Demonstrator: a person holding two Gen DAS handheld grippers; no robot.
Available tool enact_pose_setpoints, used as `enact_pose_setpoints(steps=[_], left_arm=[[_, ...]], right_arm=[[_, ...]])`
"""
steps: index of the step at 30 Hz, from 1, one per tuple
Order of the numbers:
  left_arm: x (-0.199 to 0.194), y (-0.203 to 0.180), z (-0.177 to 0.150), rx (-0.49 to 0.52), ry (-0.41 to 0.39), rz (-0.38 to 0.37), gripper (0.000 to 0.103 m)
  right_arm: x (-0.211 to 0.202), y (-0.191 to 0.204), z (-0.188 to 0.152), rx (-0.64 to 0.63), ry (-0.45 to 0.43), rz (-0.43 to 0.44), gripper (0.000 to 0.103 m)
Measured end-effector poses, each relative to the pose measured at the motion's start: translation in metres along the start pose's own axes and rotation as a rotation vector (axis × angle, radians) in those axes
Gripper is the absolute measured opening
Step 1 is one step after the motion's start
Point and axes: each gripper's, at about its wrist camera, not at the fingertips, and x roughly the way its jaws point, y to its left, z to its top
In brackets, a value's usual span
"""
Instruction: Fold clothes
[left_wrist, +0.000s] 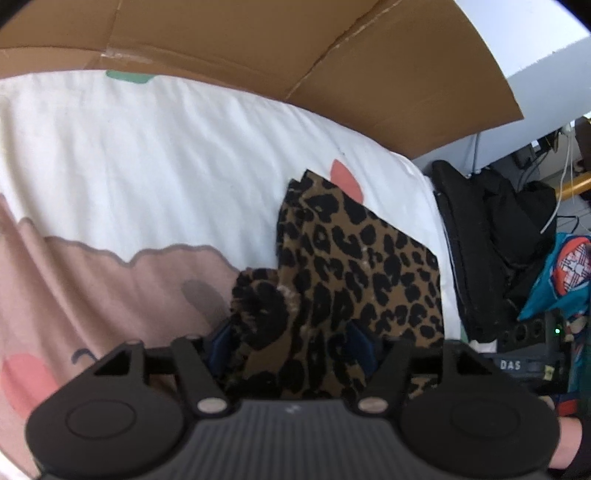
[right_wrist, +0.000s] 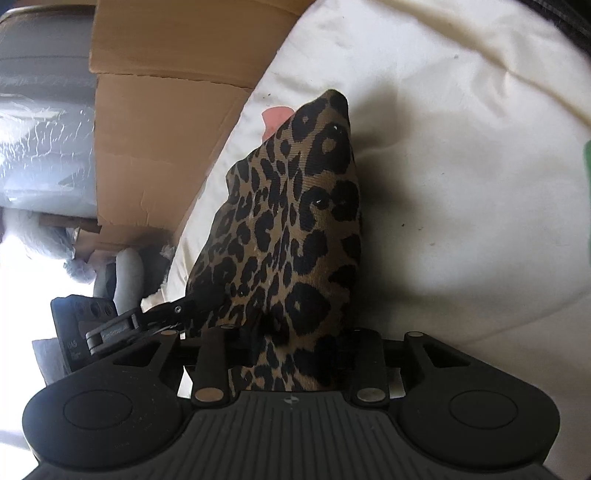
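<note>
A leopard-print garment (left_wrist: 354, 258) lies folded on the white bedsheet (left_wrist: 147, 155), with its near end bunched up. My left gripper (left_wrist: 291, 347) is shut on that bunched near end; the blue pads (left_wrist: 360, 345) are mostly buried in fabric. In the right wrist view the same garment (right_wrist: 295, 221) rises as a peaked fold from my right gripper (right_wrist: 291, 343), which is shut on its near edge. The left gripper (right_wrist: 147, 317) shows at the left of that view, holding the cloth's corner.
A cardboard sheet (left_wrist: 295, 48) stands along the far side of the bed. Dark bags (left_wrist: 491, 236) and cables sit beyond the bed's right edge. The sheet has pink and coral patches (left_wrist: 110, 288). A cardboard box (right_wrist: 159, 122) and plastic wrap (right_wrist: 44, 129) lie beside the bed.
</note>
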Motion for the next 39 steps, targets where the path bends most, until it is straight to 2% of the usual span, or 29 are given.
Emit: enact_pose_setpoints(steps=[1,2,4,6,8,14,18,26,32,39], left_arm=[[-0.001,0.000,0.000,0.001,0.001,0.004,0.051],[-0.002,-0.001,0.001,0.002,0.002,0.007,0.045],[-0.005,-0.002,0.001,-0.006,0.001,0.006,0.035],[-0.009,-0.005,0.001,-0.019,-0.003,-0.001,0.031],[-0.012,-0.014,-0.001,0.002,-0.002,0.027,0.028],[-0.022,-0.035,-0.005,0.017,-0.007,0.100,0.026],[-0.043,-0.050,-0.007,0.022,-0.039,0.134,0.025],[-0.103,-0.085,-0.003,0.009,-0.146,0.181,0.025],[-0.153,-0.122,0.012,0.005,-0.221,0.193,0.024],[-0.217,-0.181,0.033,0.037,-0.305,0.238,0.024]], right_arm=[[0.002,0.000,0.000,0.004,0.001,-0.003,0.029],[0.003,0.001,0.000,0.004,0.002,-0.013,0.020],[0.003,0.003,0.000,0.004,0.000,-0.031,0.015],[0.002,0.006,0.000,0.011,-0.004,-0.046,0.009],[0.000,0.012,0.000,0.007,-0.009,-0.063,0.007],[-0.007,0.040,0.000,-0.061,-0.008,-0.107,0.005],[-0.016,0.063,0.001,-0.111,-0.010,-0.118,0.005],[-0.050,0.130,0.003,-0.250,-0.039,-0.096,0.005],[-0.083,0.188,0.012,-0.340,-0.087,-0.086,0.005],[-0.134,0.257,0.029,-0.394,-0.125,-0.058,0.005]])
